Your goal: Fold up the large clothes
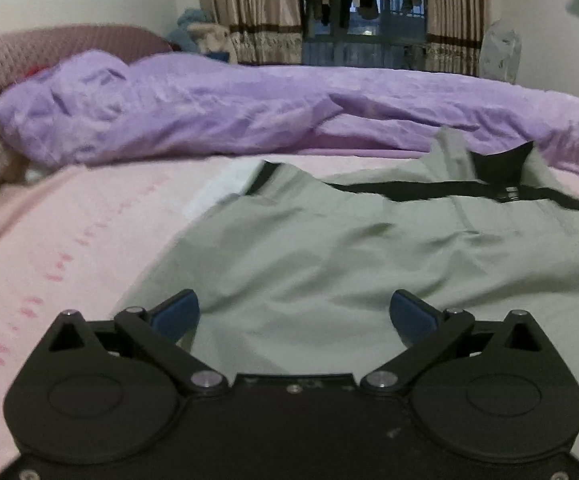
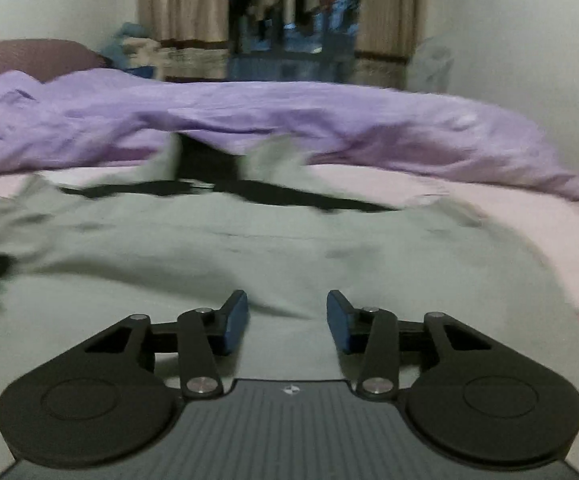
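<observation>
A pale grey-green garment (image 1: 329,248) with black trim lies spread across the pink sheet of a bed (image 1: 69,248), its collar end toward the far edge. A rumpled purple duvet (image 1: 209,108) banks along that far edge, just behind the collar, and is the nearest thing crowding the cloth. Beyond it hang beige curtains (image 1: 249,12) around a dark window (image 1: 361,4) with clothes hung in it.

The left gripper (image 1: 294,316) hovers over the garment's near part, its jaws spread wide with nothing between the blue pads but the cloth lying below. The right gripper (image 2: 287,316) hangs over the middle of the same garment (image 2: 289,240), jaws roughly half apart and not pinching any fold that can be seen.

The left wrist view takes in the bare pink sheet at the left edge of the bed, a mauve headboard (image 1: 57,48) and a soft toy (image 1: 209,36) in the far left corner, plus a fastener on the black band. The right wrist view, blurred, shows instead the garment's right side and the sheet (image 2: 529,216) past it.
</observation>
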Action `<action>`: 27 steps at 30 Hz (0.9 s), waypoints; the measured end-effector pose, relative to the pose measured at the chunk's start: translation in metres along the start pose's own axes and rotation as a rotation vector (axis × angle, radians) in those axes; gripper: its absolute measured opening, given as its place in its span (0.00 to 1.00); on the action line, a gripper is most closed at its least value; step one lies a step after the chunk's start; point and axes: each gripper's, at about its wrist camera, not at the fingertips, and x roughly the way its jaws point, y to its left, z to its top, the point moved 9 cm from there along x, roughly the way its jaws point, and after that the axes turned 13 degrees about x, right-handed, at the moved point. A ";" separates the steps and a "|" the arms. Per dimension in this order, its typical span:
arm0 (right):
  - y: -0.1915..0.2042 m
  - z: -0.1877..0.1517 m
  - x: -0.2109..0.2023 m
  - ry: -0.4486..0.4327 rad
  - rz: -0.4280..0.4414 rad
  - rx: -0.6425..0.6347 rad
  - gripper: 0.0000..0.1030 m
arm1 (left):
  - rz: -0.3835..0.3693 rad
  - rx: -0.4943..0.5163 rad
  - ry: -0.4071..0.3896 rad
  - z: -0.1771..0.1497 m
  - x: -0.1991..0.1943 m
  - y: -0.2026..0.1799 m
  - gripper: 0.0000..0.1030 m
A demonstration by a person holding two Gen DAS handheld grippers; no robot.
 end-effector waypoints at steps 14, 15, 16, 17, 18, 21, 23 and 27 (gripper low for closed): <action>-0.149 0.012 -0.044 0.072 -0.215 0.188 0.36 | 0.073 -0.097 0.090 0.013 -0.035 0.083 1.00; -0.145 0.017 -0.053 0.047 -0.254 0.171 0.38 | 0.058 -0.090 0.070 0.020 -0.044 0.079 1.00; -0.139 0.023 -0.064 0.011 -0.261 0.156 0.38 | 0.034 -0.083 0.054 0.025 -0.054 0.071 1.00; -0.129 0.026 -0.073 -0.010 -0.233 0.157 0.39 | 0.006 -0.083 0.048 0.028 -0.063 0.064 1.00; -0.116 0.027 -0.080 -0.015 -0.177 0.170 0.42 | -0.023 -0.085 0.041 0.028 -0.071 0.055 1.00; -0.066 0.022 -0.100 0.009 0.010 0.209 0.49 | -0.118 -0.062 0.030 0.021 -0.087 0.017 1.00; -0.033 0.013 -0.106 0.040 0.100 0.205 0.51 | -0.141 -0.041 0.025 0.011 -0.093 -0.006 1.00; 0.017 -0.011 -0.104 0.100 0.148 0.143 0.52 | -0.219 -0.010 0.116 -0.016 -0.092 -0.048 1.00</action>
